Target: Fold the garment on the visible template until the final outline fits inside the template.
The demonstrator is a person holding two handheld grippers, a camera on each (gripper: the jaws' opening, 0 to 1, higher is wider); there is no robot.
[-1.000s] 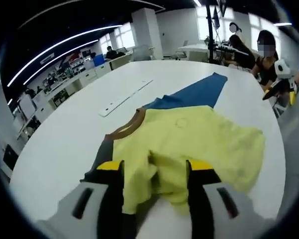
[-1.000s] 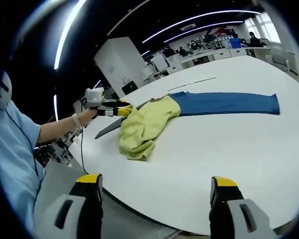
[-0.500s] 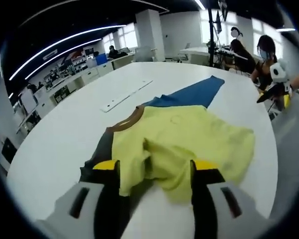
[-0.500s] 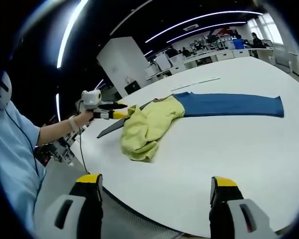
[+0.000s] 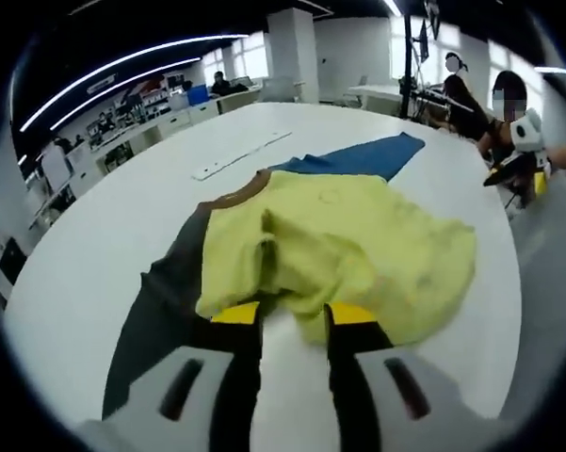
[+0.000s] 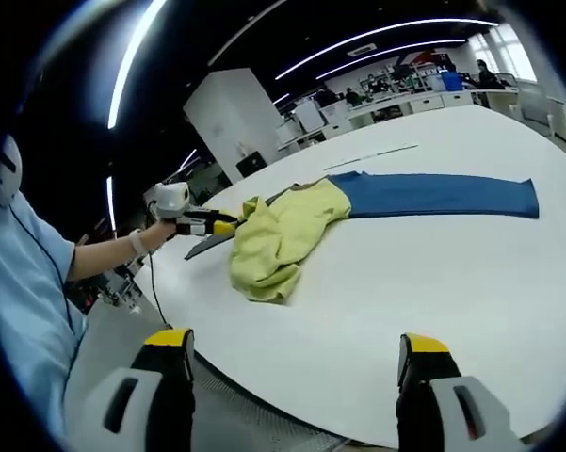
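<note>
Yellow fabric of the garment (image 5: 348,259) is bunched up just ahead of the left gripper (image 5: 292,320), whose fingers are pulled close together with a fold of the yellow cloth caught at their tips. A brown collar edge sits past the fingers to the left, and the blue template (image 5: 358,158) stretches out beyond it across the white worktop (image 5: 104,235). A dark strip of the template is seen left of the fingers too. In the right gripper view, the right gripper (image 6: 292,353) is held well back from the garment, near the worktop's edge, fingers spread wide with nothing between them. A white strip (image 5: 240,155) lies farther off.
</note>
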